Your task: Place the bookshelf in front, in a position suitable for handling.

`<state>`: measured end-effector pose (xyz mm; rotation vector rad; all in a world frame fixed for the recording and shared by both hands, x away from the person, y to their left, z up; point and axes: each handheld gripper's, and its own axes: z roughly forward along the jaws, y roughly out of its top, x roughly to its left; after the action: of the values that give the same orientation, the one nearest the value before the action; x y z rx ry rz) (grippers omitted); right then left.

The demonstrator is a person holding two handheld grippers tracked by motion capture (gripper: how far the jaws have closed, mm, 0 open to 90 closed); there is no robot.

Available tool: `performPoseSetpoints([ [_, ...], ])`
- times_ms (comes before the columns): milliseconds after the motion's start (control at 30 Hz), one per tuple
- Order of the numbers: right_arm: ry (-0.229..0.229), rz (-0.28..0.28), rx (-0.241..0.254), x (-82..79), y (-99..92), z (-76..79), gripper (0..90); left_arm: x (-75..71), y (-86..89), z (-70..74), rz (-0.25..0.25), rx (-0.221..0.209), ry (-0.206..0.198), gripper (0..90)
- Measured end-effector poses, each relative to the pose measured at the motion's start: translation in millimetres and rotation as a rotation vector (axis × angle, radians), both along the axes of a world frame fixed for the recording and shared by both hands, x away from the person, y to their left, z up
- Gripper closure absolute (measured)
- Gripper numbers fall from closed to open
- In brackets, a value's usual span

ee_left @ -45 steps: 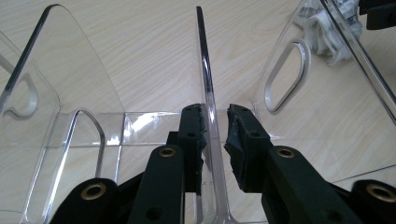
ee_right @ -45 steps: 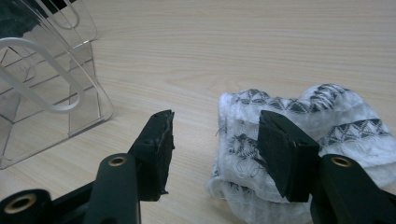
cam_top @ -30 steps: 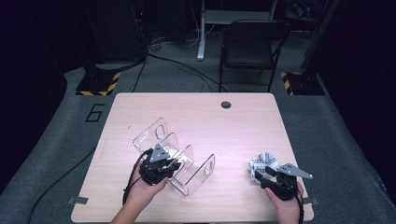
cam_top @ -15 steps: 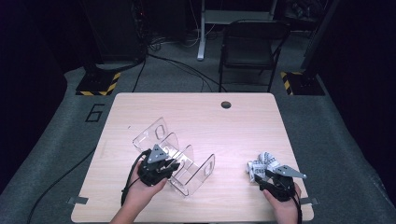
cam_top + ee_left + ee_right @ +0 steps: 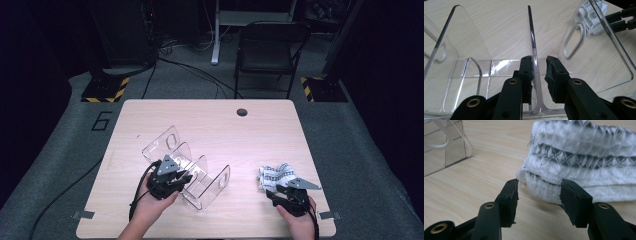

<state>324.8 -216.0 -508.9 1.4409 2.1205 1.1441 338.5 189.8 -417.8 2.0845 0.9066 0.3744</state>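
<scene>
The right tool [image 5: 537, 195] has just been closing toward the folded cloth [image 5: 584, 160] on the table [image 5: 210, 120], with nothing pinched yet, so a grasp seems imminent. The left tool [image 5: 539, 68] straddles a divider of the clear rack [image 5: 192, 167]; whether it is pinched cannot be told.

A fixed camera hangs above my side of the pale wooden table [image 5: 210, 120], looking forward and down, far enough to take in the whole top and dark floor beyond. A camera on my left gripper [image 5: 539, 71] looks close along its jaws at the clear acrylic divider rack [image 5: 534, 45]. My right gripper [image 5: 539, 195] camera sits near the folded white-and-black knitted cloth [image 5: 584, 162]. Rack and cloth appear in all three views.
</scene>
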Motion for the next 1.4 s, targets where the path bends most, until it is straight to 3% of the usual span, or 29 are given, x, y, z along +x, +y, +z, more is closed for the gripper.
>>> performPoseSetpoints([
  [133,-0.044,-0.036,0.007,3.5,-1.8,11.9,45.5,0.0,0.1,0.9,-0.001,-0.002,-0.003,74.3],
  [267,-0.06,-0.062,0.001,8.3,-3.0,17.5,43.1,0.2,0.2,1.5,0.0,0.001,-0.006,74.0],
  [433,-0.092,-0.121,-0.03,27.5,-3.9,21.5,36.8,0.3,-0.1,3.1,-0.003,-0.002,-0.002,73.5],
  [633,-0.076,-0.117,-0.071,44.6,-1.6,15.6,34.9,1.4,-0.3,2.7,-0.003,0.0,-0.006,73.0],
  [833,-0.045,-0.111,-0.079,54.6,3.8,8.5,34.2,1.9,0.5,2.2,-0.013,0.004,0.005,72.8],
  [1067,-0.029,-0.116,-0.084,59.0,8.7,3.3,31.6,1.8,2.0,3.4,-0.015,0.012,-0.002,72.6],
  [1400,-0.003,-0.128,-0.069,59.5,10.1,-3.4,28.3,0.6,1.5,0.6,-0.006,-0.012,0.006,72.6],
])
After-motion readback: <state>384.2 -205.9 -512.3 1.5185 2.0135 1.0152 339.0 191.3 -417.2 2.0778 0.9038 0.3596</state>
